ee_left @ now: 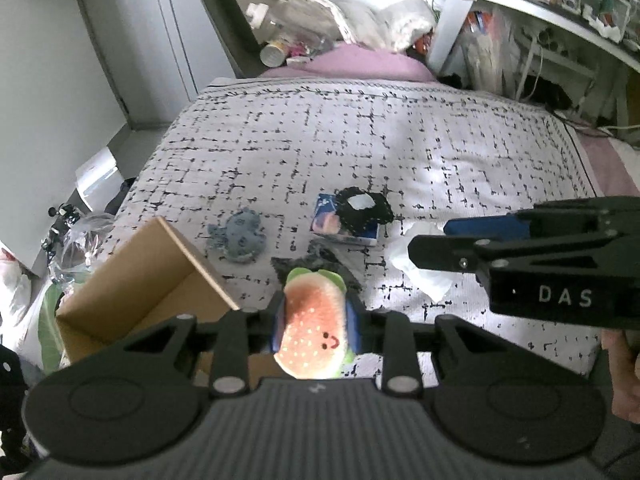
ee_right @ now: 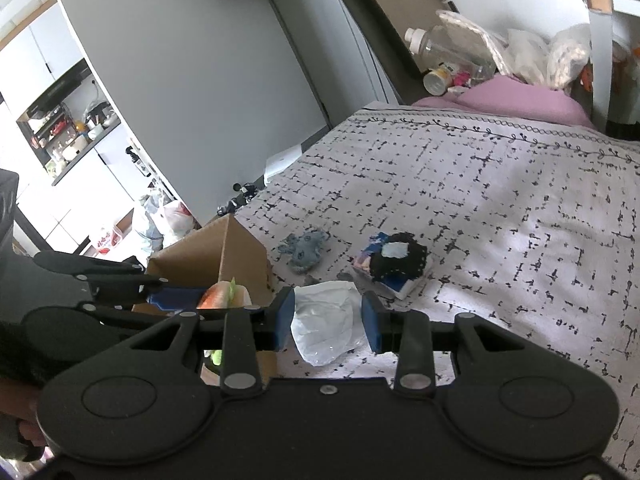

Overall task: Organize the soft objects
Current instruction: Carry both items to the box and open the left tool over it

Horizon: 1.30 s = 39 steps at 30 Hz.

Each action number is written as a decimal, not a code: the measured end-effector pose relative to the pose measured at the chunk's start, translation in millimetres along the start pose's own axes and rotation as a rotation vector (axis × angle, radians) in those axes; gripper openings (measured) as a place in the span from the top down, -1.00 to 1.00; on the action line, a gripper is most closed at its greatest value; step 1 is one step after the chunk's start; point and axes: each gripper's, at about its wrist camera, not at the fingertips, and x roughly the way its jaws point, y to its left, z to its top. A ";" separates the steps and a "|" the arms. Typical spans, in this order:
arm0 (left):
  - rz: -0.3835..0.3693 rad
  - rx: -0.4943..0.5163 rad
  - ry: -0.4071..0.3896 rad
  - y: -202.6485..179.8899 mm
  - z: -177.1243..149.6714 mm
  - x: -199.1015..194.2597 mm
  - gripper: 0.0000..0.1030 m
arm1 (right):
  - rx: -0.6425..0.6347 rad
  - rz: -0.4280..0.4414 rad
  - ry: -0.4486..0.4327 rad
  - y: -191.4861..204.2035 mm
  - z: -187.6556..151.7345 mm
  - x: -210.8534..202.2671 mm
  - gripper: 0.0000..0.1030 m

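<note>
My left gripper is shut on a watermelon-slice plush with a smiley face, held just right of an open cardboard box. It also shows in the right wrist view, beside the box. My right gripper is open, its blue pads either side of a white crumpled tissue on the bed; from the left wrist view it hovers over that tissue. A blue-grey plush and a black knitted piece on a tissue pack lie on the bed.
The bed has a white cover with black dashes and a pink pillow at the head. Bottles and bags stand behind it. A cluttered desk is at the right. Bags and clutter lie on the floor at the left.
</note>
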 end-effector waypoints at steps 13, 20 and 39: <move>-0.027 -0.110 -0.104 27.8 -8.6 -36.9 0.55 | -0.018 -0.012 -0.029 27.4 2.7 -6.4 0.30; 0.004 -0.163 -0.138 51.2 -13.0 -51.7 0.55 | -0.048 0.004 -0.036 49.0 6.0 -5.3 0.30; 0.025 -0.297 -0.061 85.9 -47.1 -36.9 0.55 | -0.080 0.016 -0.014 88.2 2.5 10.0 0.30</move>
